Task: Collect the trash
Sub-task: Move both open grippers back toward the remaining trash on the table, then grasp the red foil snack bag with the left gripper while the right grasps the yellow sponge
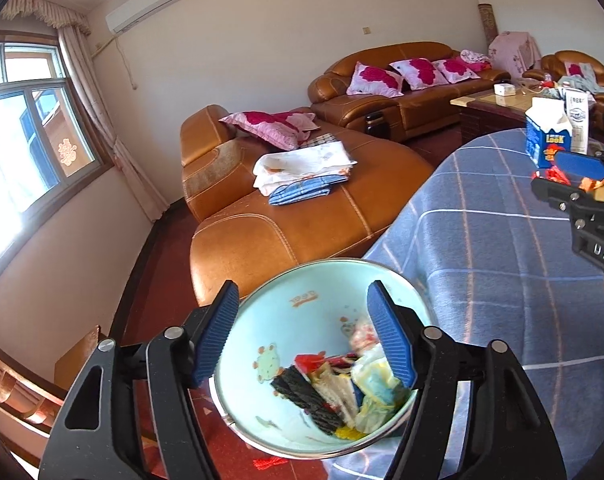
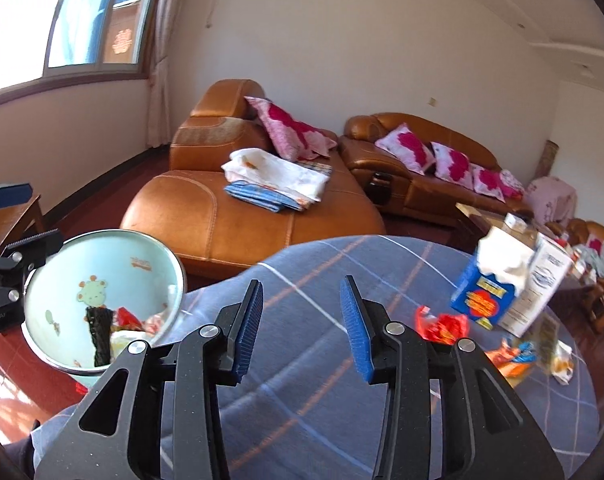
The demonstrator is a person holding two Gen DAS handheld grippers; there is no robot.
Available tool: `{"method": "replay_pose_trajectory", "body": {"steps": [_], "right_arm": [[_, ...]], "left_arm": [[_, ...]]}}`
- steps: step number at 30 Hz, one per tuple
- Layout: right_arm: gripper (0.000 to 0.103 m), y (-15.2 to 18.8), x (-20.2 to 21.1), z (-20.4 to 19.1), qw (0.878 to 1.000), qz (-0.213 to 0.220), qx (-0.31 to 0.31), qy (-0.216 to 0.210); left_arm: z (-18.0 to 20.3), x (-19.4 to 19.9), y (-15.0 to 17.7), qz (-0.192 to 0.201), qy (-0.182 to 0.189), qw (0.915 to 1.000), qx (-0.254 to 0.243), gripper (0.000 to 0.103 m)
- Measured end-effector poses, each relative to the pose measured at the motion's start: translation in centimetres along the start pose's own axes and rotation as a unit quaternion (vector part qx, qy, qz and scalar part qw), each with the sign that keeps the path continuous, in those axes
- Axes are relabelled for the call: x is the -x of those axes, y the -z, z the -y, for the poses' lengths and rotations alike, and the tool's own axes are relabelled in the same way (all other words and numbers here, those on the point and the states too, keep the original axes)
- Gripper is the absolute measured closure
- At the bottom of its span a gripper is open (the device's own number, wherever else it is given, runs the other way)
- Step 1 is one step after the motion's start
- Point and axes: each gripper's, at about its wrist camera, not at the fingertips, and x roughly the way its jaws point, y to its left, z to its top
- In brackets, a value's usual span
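While parted, both grippers' jaws empty.

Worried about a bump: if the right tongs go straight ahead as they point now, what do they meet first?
Probably the blue checked tablecloth: the open, empty right tongs point slightly down at bare cloth. The torn carton and wrappers sit off to the right, though depth is uncertain.

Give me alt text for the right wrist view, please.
The right gripper hangs open and empty over a blue checked tablecloth. To its left a pale blue bowl holds wrappers, with the left gripper at its rim; to its right lie a red wrapper, more wrappers and a torn blue carton.
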Motion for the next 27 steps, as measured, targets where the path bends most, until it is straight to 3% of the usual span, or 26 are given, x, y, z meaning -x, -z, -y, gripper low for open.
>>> {"method": "replay_pose_trajectory", "body": {"steps": [3, 5, 8, 11, 17, 18, 19, 20, 22, 27], "right_arm": [[0.059, 1.5, 0.4, 5.9, 0.994, -0.026, -0.072, 0.08], [0.059, 3.0, 0.2, 9.5, 0.984, -0.055, -0.115, 0.128], [0.058, 5.3, -0.6, 13.2, 0.969, -0.089, -0.157, 0.17], [0.057, 6.7, -1.7, 15.1, 0.96, -0.114, -0.195, 0.167], [0.053, 6.9, -3.7, 15.7, 0.955, -0.133, -0.221, 0.149], [0.056, 6.9, -4.0, 15.9, 0.953, -0.138, -0.227, 0.147], [0.07, 7.0, -4.1, 16.2, 0.951, -0.144, -0.234, 0.143], [0.071, 7.1, -4.0, 16.5, 0.95, -0.146, -0.24, 0.137], [0.085, 7.3, -3.1, 16.9, 0.949, -0.146, -0.245, 0.133], [0.087, 8.5, 0.7, 18.5, 0.951, -0.125, -0.242, 0.146]], "left_arm": [[3.0, 0.1, -1.3, 0.014, 0.024, 0.9995, -0.013, 0.033], [5.4, 0.1, -2.3, 0.031, 0.035, 0.9985, -0.026, 0.025], [9.1, -0.6, -3.9, 0.042, 0.057, 0.9961, -0.051, 0.024], [12.0, -1.2, -5.2, 0.051, 0.071, 0.9938, -0.069, 0.024], [14.6, -2.4, -6.6, 0.05, 0.099, 0.9908, -0.078, 0.017], [14.8, -2.6, -6.8, 0.047, 0.104, 0.9905, -0.077, 0.017], [15.0, -2.8, -6.9, 0.046, 0.11, 0.99, -0.076, 0.017], [15.2, -2.9, -7.0, 0.044, 0.114, 0.9896, -0.076, 0.017], [15.7, -3.1, -7.3, 0.04, 0.127, 0.9881, -0.077, 0.017], [18.8, -3.3, -8.7, 0.037, 0.168, 0.981, -0.089, 0.017]]}}
